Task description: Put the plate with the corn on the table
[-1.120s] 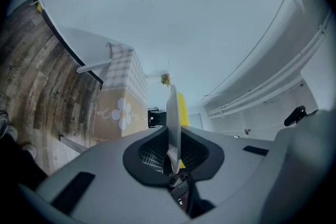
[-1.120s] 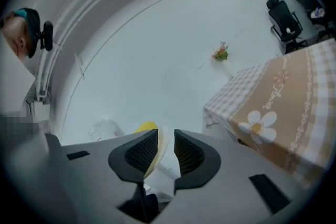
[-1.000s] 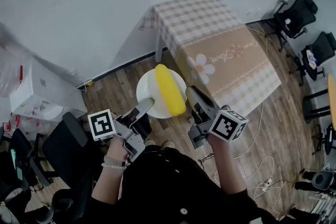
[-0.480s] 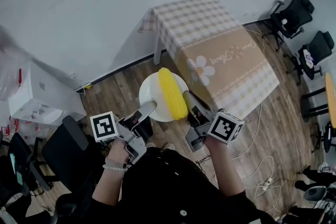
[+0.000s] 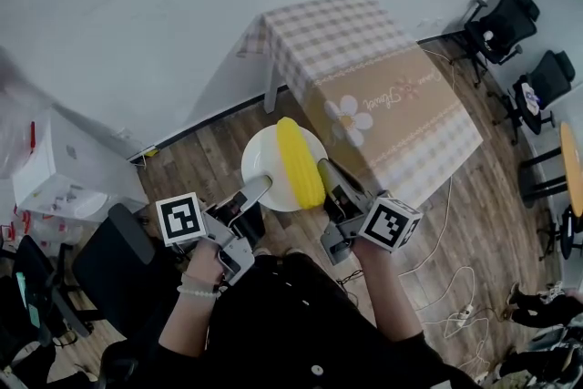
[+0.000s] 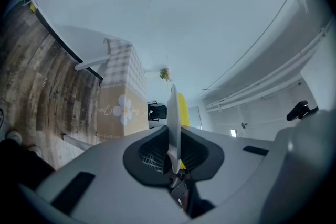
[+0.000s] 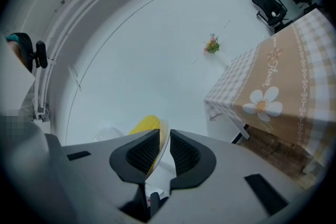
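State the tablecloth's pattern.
The tablecloth: beige-and-white checks around a tan panel with a white daisy; head view shows it best.

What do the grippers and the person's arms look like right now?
The left gripper and right gripper are grey, with black ribbed pads and a white cube of black square markers each. The person wears a black top and a pale bead bracelet on the left wrist.

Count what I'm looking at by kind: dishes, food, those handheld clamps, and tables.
Plate: 1
Corn: 1
Grippers: 2, the left gripper and the right gripper, each shut on the plate's rim
Table: 1
Total: 5
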Motion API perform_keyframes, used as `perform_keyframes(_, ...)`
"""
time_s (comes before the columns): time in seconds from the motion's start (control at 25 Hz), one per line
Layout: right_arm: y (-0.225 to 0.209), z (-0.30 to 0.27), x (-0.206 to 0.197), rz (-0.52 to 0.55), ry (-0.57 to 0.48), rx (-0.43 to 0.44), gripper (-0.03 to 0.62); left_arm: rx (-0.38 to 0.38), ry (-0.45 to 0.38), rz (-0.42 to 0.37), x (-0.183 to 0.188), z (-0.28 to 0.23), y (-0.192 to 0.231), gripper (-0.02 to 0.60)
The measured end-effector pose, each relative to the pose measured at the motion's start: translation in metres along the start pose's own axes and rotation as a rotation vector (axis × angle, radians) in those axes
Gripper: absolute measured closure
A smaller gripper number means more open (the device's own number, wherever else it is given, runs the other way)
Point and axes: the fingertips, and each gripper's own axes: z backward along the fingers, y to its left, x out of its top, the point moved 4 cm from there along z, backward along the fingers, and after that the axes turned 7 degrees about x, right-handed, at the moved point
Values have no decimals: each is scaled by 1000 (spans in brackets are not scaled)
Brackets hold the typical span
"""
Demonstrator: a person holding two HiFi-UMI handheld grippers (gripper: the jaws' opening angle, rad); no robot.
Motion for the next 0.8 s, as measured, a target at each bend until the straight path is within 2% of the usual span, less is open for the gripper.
perform_keyframes(0.44,6,2,-13,-11,-24,-5,503,15,30,-24,-1,8,2,543)
perform_keyframes(0.6,1,2,-9,-1,-23,-30,503,17,37,-31,2,4,3,543)
perform_keyframes(0.8,-4,-4,-3,-8,-27,-16,505,10,35,-31,6,-6,2,543)
